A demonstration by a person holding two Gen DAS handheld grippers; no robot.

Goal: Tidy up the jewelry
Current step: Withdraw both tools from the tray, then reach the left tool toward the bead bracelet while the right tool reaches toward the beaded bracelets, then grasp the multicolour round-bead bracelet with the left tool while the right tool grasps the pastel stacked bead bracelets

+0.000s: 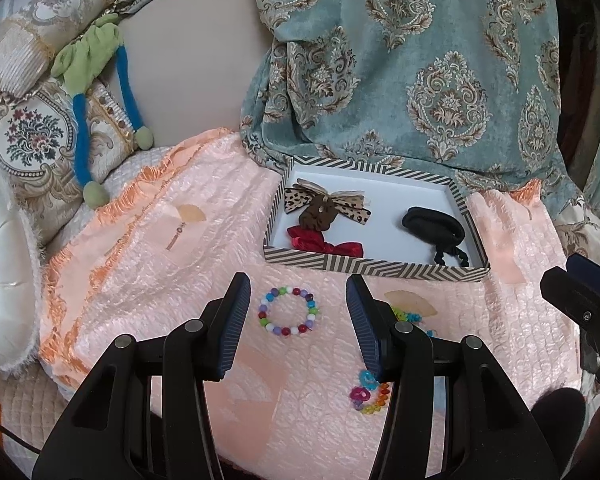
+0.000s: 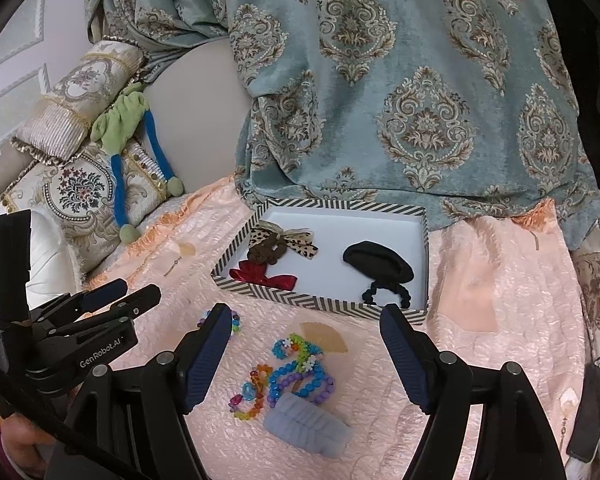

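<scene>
A round bracelet of mixed coloured beads [image 1: 286, 331] lies flat on the pink quilted cloth [image 1: 160, 280]. My left gripper [image 1: 298, 284] stands open just above it, one finger on each side, touching nothing. A heap of bright bead bracelets [image 2: 292, 372] rests below my right gripper [image 2: 305, 312], which is open and empty. A pale blue fabric piece [image 2: 306, 426] lies against the heap. Behind both sits a striped box [image 1: 372, 266] holding a leopard bow [image 1: 326, 202], a red bow [image 1: 324, 246] and black hair ties [image 1: 434, 222]. Each gripper shows in the other's view: right gripper [image 1: 568, 276], left gripper [image 2: 136, 292].
Teal patterned drapery [image 2: 380, 100] hangs right behind the striped box [image 2: 320, 304]. Ornate cushions [image 1: 32, 136], a green and blue plush toy [image 1: 88, 60] and a white pillow [image 1: 0, 280] fill the left. A hand [image 2: 20, 448] shows at the lower left edge.
</scene>
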